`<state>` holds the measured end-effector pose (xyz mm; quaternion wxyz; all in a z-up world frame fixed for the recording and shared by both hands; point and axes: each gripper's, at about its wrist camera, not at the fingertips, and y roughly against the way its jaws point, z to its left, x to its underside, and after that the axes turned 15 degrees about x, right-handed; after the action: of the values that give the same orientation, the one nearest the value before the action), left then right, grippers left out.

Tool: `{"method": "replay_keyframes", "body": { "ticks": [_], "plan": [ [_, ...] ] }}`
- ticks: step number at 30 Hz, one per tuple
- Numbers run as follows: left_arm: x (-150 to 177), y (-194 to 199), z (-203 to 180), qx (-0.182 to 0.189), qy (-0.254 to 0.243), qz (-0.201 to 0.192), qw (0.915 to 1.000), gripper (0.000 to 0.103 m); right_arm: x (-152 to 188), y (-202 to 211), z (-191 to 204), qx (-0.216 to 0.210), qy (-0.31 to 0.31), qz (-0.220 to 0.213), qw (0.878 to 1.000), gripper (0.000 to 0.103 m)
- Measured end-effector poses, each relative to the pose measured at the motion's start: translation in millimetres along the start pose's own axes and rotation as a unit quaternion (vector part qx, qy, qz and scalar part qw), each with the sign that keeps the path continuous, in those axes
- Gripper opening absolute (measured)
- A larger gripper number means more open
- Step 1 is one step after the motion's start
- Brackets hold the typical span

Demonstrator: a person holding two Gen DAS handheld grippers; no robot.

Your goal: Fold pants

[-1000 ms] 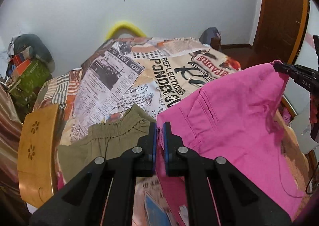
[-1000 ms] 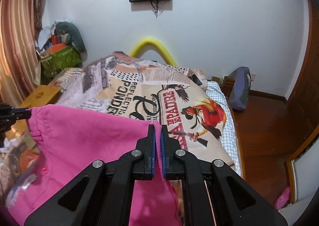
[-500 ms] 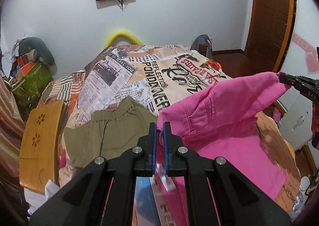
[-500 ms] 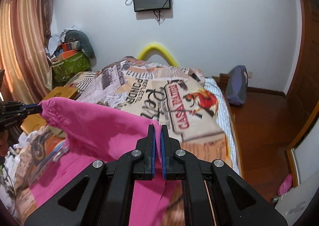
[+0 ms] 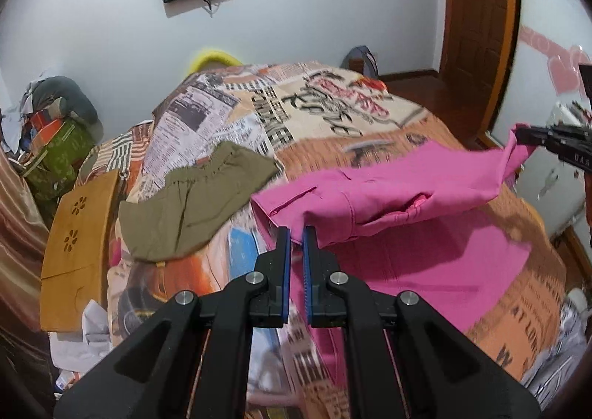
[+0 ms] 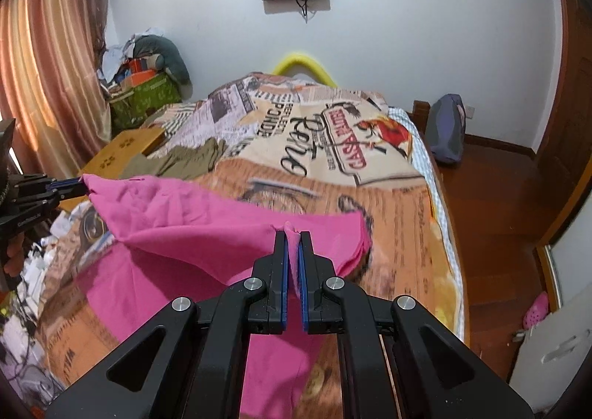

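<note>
Evidently both claws were clenched: my left claw (image 5: 295, 234) and right claw (image 6: 292, 237) each pinched the pink pants (image 5: 407, 182). Their long axis ran between them above the bed (image 6: 399, 204), legs probably trailing toward me.

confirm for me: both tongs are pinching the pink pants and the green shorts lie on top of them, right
Not quite. Both tongs, left and right, do pinch the pink pants, but the green shorts lie beside them on the bed, as the left wrist view shows.

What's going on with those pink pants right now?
Left gripper and right gripper both clamped on pink pants, top edge lifted over bed. Olive shorts alongside, apart.
</note>
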<state>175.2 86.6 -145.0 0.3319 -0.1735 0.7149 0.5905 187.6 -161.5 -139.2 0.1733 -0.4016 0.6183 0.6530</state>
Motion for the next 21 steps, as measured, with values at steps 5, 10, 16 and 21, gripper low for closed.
{"method": "replay_keyframes", "body": {
  "ticks": [5,10,16,21],
  "plan": [
    [28.8,-8.3,-9.9,0.004,-0.002,0.022,0.9997,0.006,29.4,-2.0,6.6,0.015,0.010,0.019,1.000,0.004],
    [52.8,-14.6,-10.1,0.015,0.011,0.038,0.9991,0.006,55.0,-9.0,5.6,0.009,-0.001,0.052,0.999,0.005],
    [72.3,-12.6,-10.6,0.035,0.027,0.043,0.9981,0.006,74.4,-13.8,-0.3,0.005,-0.020,0.077,0.997,0.006],
    [77.8,-8.8,-15.4,0.032,0.028,0.049,0.9979,0.006,83.2,-11.9,-5.2,0.015,-0.016,0.101,0.995,0.015]
  ]
}}
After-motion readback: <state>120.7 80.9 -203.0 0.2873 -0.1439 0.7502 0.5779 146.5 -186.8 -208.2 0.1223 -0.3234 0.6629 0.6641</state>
